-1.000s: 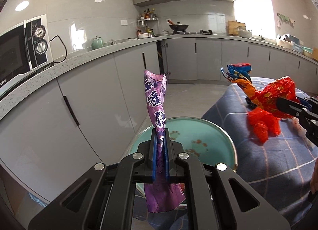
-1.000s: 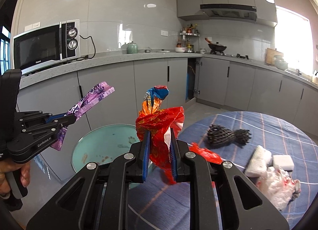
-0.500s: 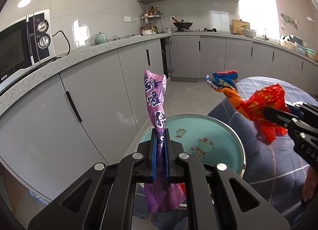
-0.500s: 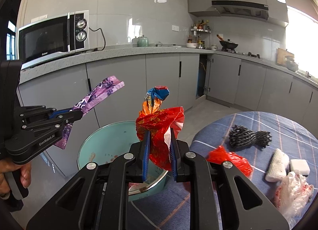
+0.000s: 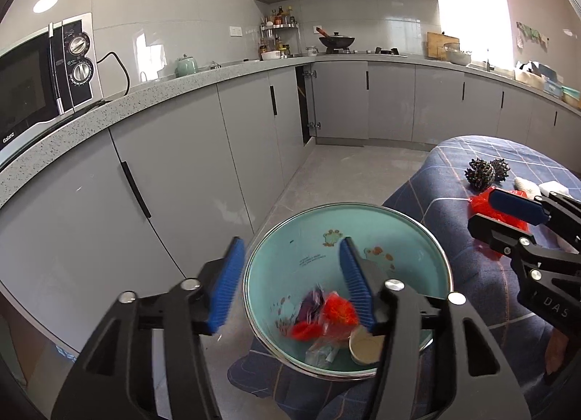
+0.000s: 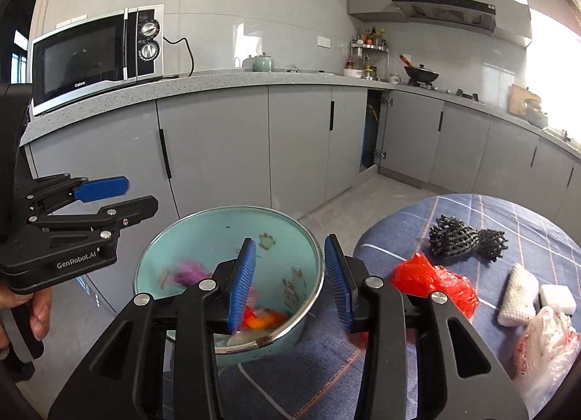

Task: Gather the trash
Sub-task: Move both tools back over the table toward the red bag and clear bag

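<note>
Both grippers hang over the teal basin (image 5: 428, 238), which sits at the table's near left edge, overhanging the floor, so scraps can simply be let fall into it. The left gripper (image 5: 288, 282) has its blue pads spread wide and empty above the rim; the right gripper (image 6: 288, 276) likewise stands with jaws apart, holding nothing. Down in the basin lie a purple wrapper (image 6: 189, 269) and a red-orange wrapper (image 5: 336, 311), blurred as if dropping. On the blue checked cloth (image 6: 326, 383) more waits: a red plastic scrap (image 6: 435, 282), black mesh (image 6: 461, 238), white foam pieces (image 6: 517, 294) and a crumpled clear bag (image 6: 544, 343) near the right edge.
</note>
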